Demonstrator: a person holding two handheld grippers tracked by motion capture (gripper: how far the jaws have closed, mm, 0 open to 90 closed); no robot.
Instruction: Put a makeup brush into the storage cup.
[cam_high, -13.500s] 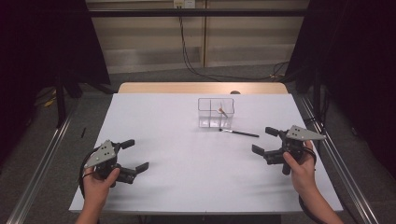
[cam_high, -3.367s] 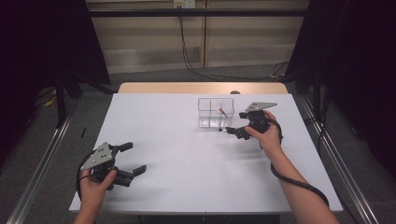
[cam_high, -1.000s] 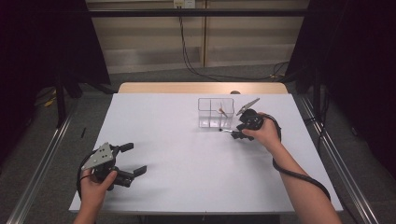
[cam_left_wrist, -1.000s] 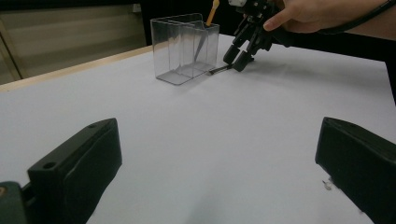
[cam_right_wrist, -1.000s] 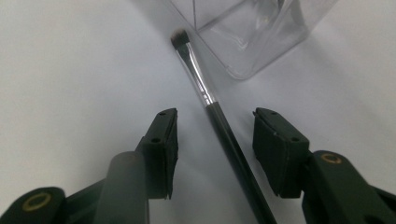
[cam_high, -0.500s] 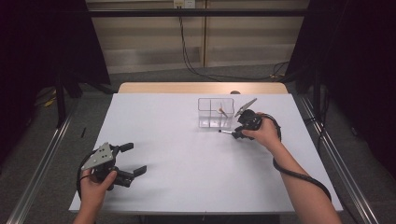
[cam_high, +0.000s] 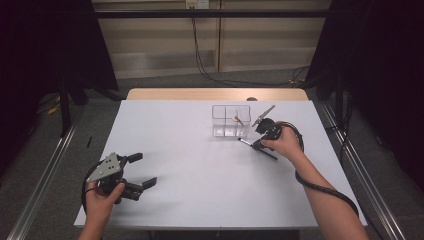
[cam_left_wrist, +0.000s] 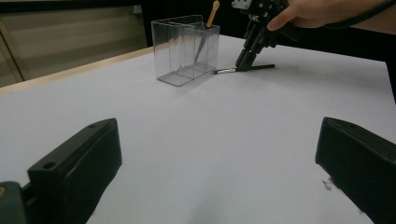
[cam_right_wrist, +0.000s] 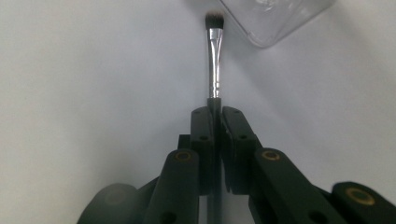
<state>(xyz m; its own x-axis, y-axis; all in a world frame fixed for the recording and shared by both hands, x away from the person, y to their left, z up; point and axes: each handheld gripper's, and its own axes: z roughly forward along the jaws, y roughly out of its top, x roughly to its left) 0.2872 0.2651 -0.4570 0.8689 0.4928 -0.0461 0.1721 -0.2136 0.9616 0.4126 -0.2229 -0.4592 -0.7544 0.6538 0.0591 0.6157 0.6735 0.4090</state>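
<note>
A thin black makeup brush lies on the white table, just right of a clear divided container. My right gripper points down at it. Its jaws have just been closing and now pinch the brush's handle, with the silver ferrule and dark bristles sticking out past the tips. A stick with a tan tip leans inside the container. At the front left, my left gripper stands open with nothing in it.
The white table top spreads wide between the two hands. A corner of the clear container lies close beyond the brush tip. Metal rails run along both table sides, and cables hang at the back wall.
The right gripper came in from the table's right side to the brush beside the container and tipped down onto it. Over the last second both hands stay put.
</note>
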